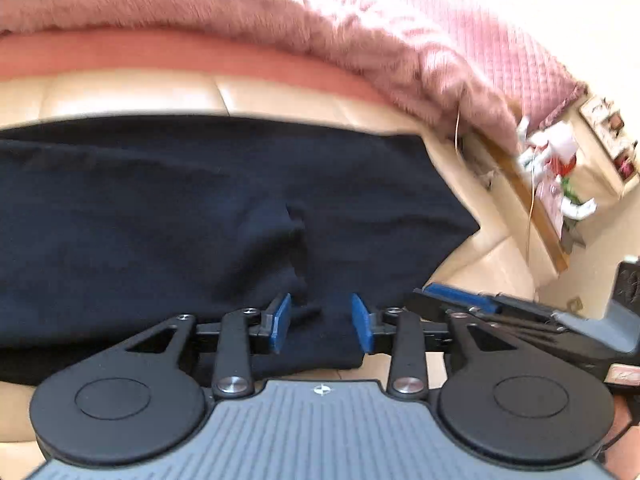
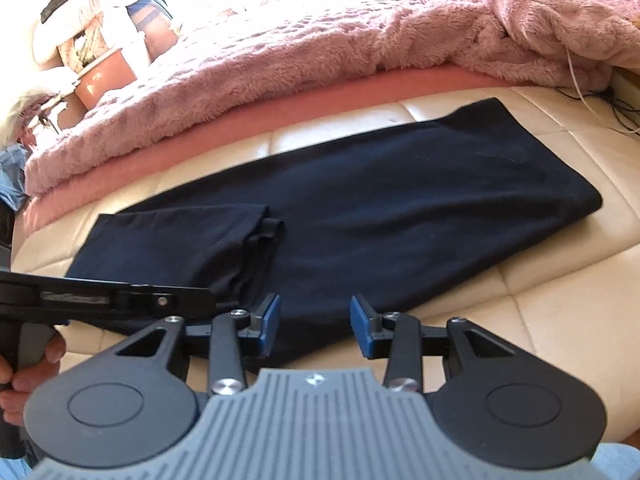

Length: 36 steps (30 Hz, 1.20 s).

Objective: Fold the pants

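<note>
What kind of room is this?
Probably a bedroom: a fluffy pink blanket covers a bed beside a cream padded bench, where dark navy pants lie.

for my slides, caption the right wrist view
Right gripper open above dark folded pants on cream cushion, pink blanket behind.

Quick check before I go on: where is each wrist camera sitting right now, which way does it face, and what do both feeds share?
Left wrist: on the left gripper, looking down and forward over the dark pants toward the pink blanket; its own open blue pads show, with the right gripper entering at right.
Right wrist: on the right gripper, angled down over the pants on the cream cushion; its own open pads show, plus the left gripper and hand at left.
Shared: pants, cushion, blanket, each other's gripper.
</note>
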{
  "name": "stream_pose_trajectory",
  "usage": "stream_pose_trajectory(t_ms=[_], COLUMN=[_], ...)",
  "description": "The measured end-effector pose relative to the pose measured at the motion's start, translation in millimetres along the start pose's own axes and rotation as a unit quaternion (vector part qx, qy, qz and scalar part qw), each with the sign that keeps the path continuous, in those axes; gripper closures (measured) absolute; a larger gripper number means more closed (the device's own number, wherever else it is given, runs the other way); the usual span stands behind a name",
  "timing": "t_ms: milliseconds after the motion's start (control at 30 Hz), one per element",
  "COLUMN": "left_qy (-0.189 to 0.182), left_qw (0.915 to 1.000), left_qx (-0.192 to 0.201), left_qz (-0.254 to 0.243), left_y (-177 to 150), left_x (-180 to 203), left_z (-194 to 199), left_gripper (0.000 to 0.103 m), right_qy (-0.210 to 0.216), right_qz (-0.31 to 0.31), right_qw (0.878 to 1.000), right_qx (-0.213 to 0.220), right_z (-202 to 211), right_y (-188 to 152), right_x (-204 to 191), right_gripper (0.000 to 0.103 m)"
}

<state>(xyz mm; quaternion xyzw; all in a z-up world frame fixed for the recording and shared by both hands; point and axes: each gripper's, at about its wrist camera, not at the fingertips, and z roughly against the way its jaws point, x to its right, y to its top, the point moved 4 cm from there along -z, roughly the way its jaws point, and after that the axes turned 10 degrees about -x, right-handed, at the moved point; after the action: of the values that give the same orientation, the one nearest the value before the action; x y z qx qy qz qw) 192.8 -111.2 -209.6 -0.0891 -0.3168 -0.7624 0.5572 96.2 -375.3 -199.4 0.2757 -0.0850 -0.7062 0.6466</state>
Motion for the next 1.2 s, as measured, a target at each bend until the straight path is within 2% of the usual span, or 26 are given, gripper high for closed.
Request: stream_pose_trajectory(t_ms=[133,233,333,500,633,733,767,800,933,1133,1200], left_qy=[0.108,0.153,0.155,0.164,0.157,0.150,0.150,0.150,0.145,0.123,0.124], left_qw=[0.9937,0.9877,0.9871,0.9855,0.9864,0.9874,0.9874,0.9873,0.9875,0.9904,0.9911], left_qx=[0.022,0.028,0.038,0.039,0.037,0.036,0.036,0.037,0.048,0.055,0.044], left_qz=[-0.023,-0.018,0.008,0.020,0.031,0.035,0.037,0.038,0.038,0.033,0.021], left_y=[8.9,10.3,7.0,6.6,3.5,3.6,3.8,3.8,2.4,5.1,6.6], left_x=[-20.0,-40.1,-54.0,-66.4,-74.1,-75.0,-74.6,-74.3,-69.7,-62.7,-58.1], left_z=[17.8,26.8,34.1,38.3,43.9,43.9,43.6,43.6,50.7,67.3,63.5], left_gripper=[0.060,0.060,0.060,0.060,0.060,0.060,0.060,0.060,0.060,0.060,0.060], right_qy=[0.028,0.055,0.074,0.098,0.089,0.093,0.091,0.088,0.081,0.089,0.079], right_qz=[0.004,0.009,0.018,0.009,-0.008,-0.016,-0.015,-0.012,0.004,0.019,0.016], right_qw=[1.000,0.998,0.997,0.995,0.994,0.994,0.994,0.994,0.996,0.996,0.997], right_qx=[0.002,-0.007,-0.012,-0.033,-0.061,-0.059,-0.060,-0.060,-0.047,0.001,-0.010], right_z=[-5.4,-18.9,-34.7,-64.8,-84.8,-86.6,-86.5,-86.2,-77.1,-28.4,-22.9], right_y=[7.5,16.7,26.0,37.5,36.6,34.6,34.4,34.5,37.0,52.5,47.9], right_x=[-9.7,-20.5,-32.8,-46.8,-47.0,-45.4,-46.2,-47.1,-53.6,-68.2,-64.1], right_gripper=[0.071,0.079,0.082,0.083,0.085,0.086,0.100,0.103,0.103,0.103,0.103])
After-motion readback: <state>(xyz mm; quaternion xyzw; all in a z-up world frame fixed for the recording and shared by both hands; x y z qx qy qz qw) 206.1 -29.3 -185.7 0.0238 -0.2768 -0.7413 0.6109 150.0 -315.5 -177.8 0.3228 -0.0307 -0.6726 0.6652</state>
